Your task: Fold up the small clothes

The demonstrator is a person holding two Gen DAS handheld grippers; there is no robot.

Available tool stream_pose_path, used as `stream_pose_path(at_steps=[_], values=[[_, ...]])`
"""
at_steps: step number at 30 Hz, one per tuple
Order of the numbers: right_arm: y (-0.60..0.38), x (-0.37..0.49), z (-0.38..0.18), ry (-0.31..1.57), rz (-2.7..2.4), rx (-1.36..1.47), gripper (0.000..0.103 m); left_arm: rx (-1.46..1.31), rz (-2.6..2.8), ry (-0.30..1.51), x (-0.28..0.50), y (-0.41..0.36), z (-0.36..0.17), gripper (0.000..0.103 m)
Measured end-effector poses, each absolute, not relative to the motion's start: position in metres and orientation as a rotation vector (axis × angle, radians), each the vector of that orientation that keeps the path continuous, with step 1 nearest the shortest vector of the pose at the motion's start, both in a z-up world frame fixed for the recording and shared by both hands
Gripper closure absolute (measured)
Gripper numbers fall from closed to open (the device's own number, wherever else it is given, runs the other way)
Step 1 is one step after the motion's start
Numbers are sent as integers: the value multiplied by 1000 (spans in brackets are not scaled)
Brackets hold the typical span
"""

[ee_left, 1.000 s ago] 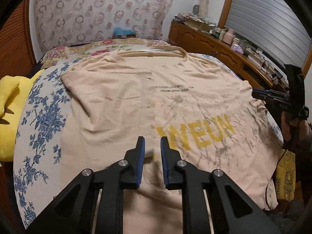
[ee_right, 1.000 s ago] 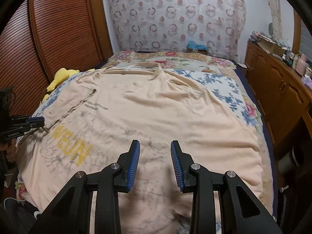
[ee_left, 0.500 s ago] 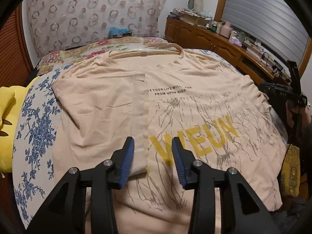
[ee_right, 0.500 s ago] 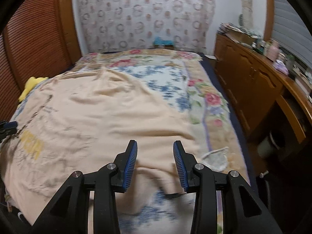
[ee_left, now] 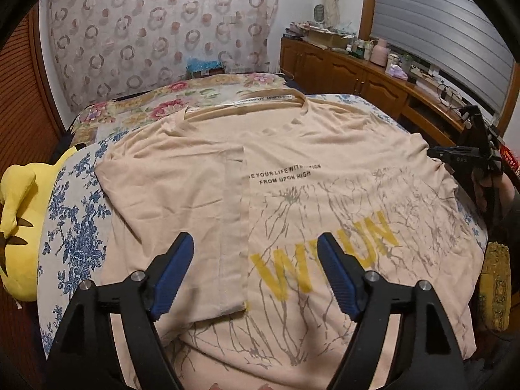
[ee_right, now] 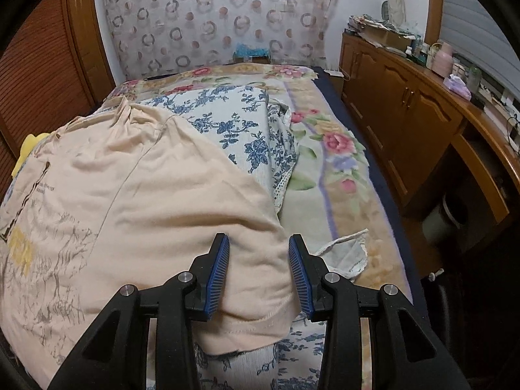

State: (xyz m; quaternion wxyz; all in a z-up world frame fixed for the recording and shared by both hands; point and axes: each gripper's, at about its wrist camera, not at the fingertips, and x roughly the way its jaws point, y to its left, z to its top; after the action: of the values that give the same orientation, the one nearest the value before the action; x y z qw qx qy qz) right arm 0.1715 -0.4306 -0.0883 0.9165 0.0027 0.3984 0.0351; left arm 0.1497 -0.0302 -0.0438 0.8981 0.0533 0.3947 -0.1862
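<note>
A beige T-shirt (ee_left: 325, 169) with yellow letters and grey branch print lies spread on the bed, collar at the far end. Its left side is folded over onto the front, the folded edge (ee_left: 242, 227) running down the middle. My left gripper (ee_left: 255, 253) is wide open and empty above that folded edge. My right gripper (ee_right: 258, 253) is open above the shirt's right sleeve (ee_right: 227, 276), whose hem hangs near the bed's edge. The right gripper also shows in the left wrist view (ee_left: 468, 152) at the far right.
The bed has a blue floral sheet (ee_right: 240, 120) and a rose-patterned blanket (ee_right: 338, 175). A yellow plush toy (ee_left: 19, 214) lies at the left edge. A wooden cabinet (ee_right: 406, 110) with clutter on top runs along the right. Slatted wooden doors (ee_right: 42, 71) stand left.
My left gripper has opened wide and let go of the folded side, which now lies flat. My right gripper has swung right, from over the shirt's middle to its right sleeve.
</note>
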Motion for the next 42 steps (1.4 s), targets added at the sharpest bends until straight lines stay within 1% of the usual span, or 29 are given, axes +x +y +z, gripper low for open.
stream_pose_path(at_steps=[3,5,6,7,8,9,15,24,34,39,42], values=[[-435,174,-90,817,88,1,64,107,-392,817,149,-33,-44,24],[-436,174,-92,815,110,3,73,114,-388,810,147,-34,-44,24],[-435,173,-94,813,109,-1,74,114,-388,809,147,-35,-44,24],[-434,172,-93,807,98,-19,80,112,-390,811,147,-35,-45,24],[-433,171,-93,802,83,-37,92,111,-390,813,146,-35,-46,24],[-432,170,-93,801,76,-49,98,110,-387,815,146,-35,-46,24],[-430,167,-87,768,77,-43,101,104,-370,809,145,-32,-47,24],[-406,148,-51,643,124,-63,101,92,-341,799,146,-24,-44,24],[-335,137,-11,547,309,-124,101,77,-327,795,145,-15,-45,24],[-288,147,2,535,448,-137,101,71,-323,797,144,-12,-46,24],[-278,154,2,539,518,-127,101,72,-320,804,144,-12,-48,24]])
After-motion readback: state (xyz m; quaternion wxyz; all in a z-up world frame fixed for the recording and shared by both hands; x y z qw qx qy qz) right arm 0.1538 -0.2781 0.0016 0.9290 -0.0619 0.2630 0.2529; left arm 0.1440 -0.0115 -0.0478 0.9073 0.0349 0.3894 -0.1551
